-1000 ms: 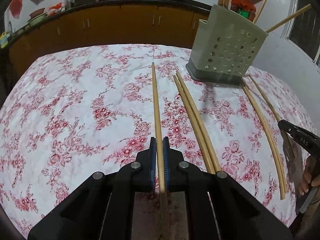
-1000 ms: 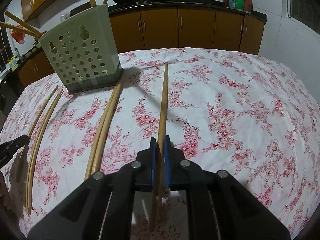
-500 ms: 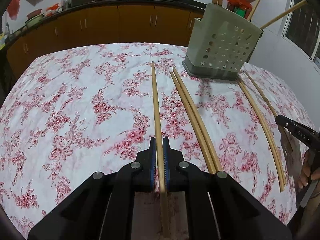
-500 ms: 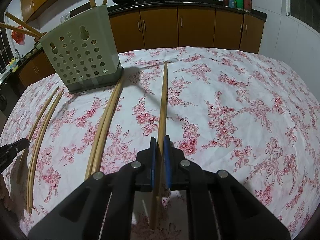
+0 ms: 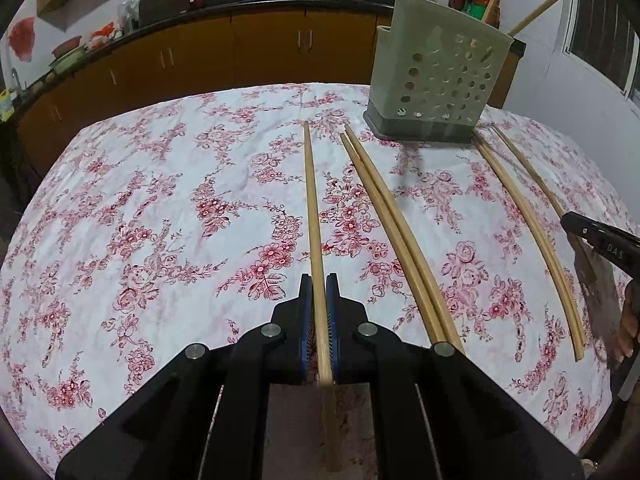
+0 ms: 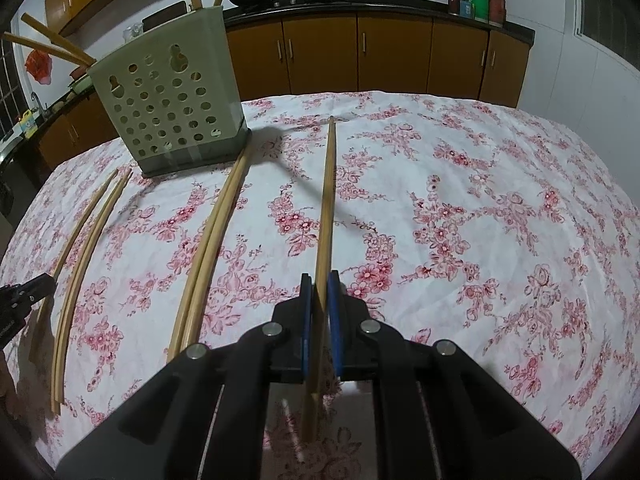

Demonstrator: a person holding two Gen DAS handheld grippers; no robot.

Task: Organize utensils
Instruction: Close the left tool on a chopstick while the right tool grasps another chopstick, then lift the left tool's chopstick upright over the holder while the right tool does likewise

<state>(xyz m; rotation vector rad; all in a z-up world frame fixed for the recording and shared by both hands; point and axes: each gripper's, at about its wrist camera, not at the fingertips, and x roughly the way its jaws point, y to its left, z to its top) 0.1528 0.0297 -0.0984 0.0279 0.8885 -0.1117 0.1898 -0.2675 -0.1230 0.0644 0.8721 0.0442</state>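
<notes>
My left gripper (image 5: 319, 284) is shut on a long wooden chopstick (image 5: 311, 204) that points forward over the floral tablecloth. My right gripper (image 6: 320, 282) is shut on another wooden chopstick (image 6: 327, 192), lifted off the cloth with its shadow beneath. A perforated grey-green utensil holder (image 5: 434, 86) stands at the far side with several chopsticks sticking out; it also shows in the right wrist view (image 6: 168, 108). A pair of chopsticks (image 5: 394, 232) lies on the cloth beside the held one, and another pair (image 5: 528, 228) lies further right.
The table carries a red floral cloth (image 5: 160, 208). The other gripper's tip (image 5: 600, 240) shows at the right edge of the left wrist view. Orange kitchen cabinets (image 6: 360, 56) with pans on the counter stand behind the table.
Both grippers have risen a little with their chopsticks; the holder appears slightly farther and lower in the left view. Both grips are unchanged.
</notes>
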